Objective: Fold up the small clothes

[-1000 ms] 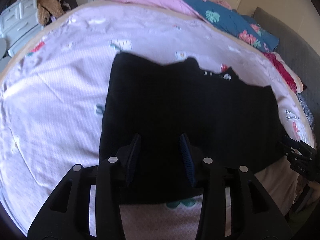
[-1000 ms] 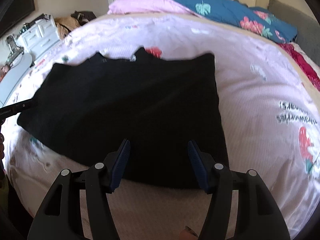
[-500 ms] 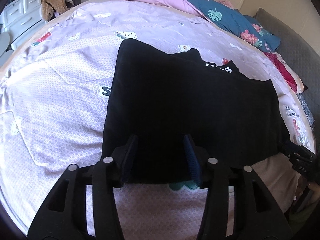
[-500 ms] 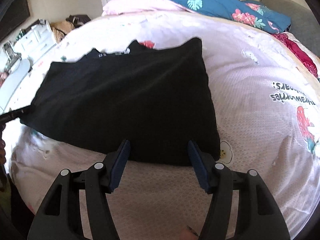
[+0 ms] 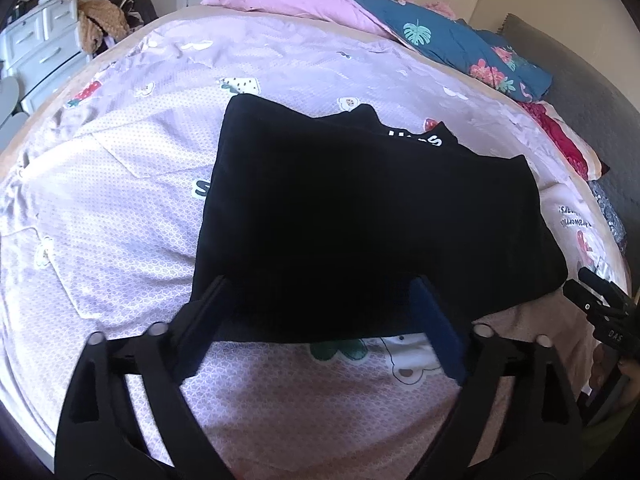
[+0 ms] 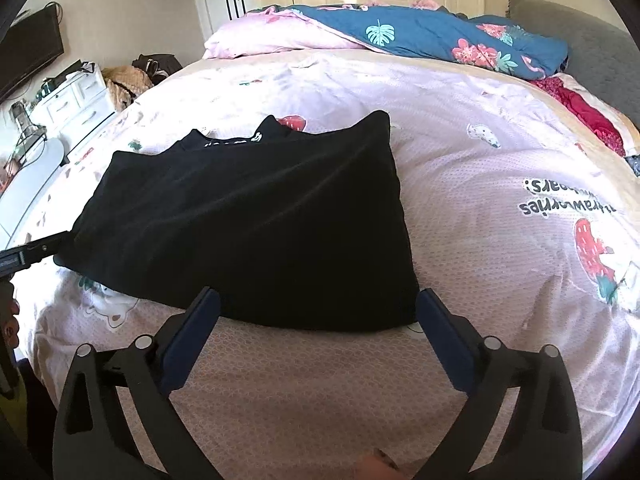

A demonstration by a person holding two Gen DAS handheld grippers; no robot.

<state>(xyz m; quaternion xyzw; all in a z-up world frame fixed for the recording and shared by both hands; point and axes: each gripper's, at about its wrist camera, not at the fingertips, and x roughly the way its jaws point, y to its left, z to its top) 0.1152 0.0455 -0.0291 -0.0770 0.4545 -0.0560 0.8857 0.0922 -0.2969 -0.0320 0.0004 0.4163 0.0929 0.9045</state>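
A folded black garment with white lettering at its far edge lies flat on the pink printed bedsheet. It also shows in the right wrist view. My left gripper is open and empty, its fingers just over the garment's near edge. My right gripper is open and empty, at the garment's near right corner. The right gripper's tip shows at the right edge of the left wrist view. The left gripper's tip shows at the left edge of the right wrist view.
A pink pillow and a blue floral duvet lie at the head of the bed. White drawers and a pile of things stand left of the bed. A grey headboard is at the right. Wardrobes line the far wall.
Both grippers have pulled back toward the near edge of the bed and opened wider. The garment lies still.
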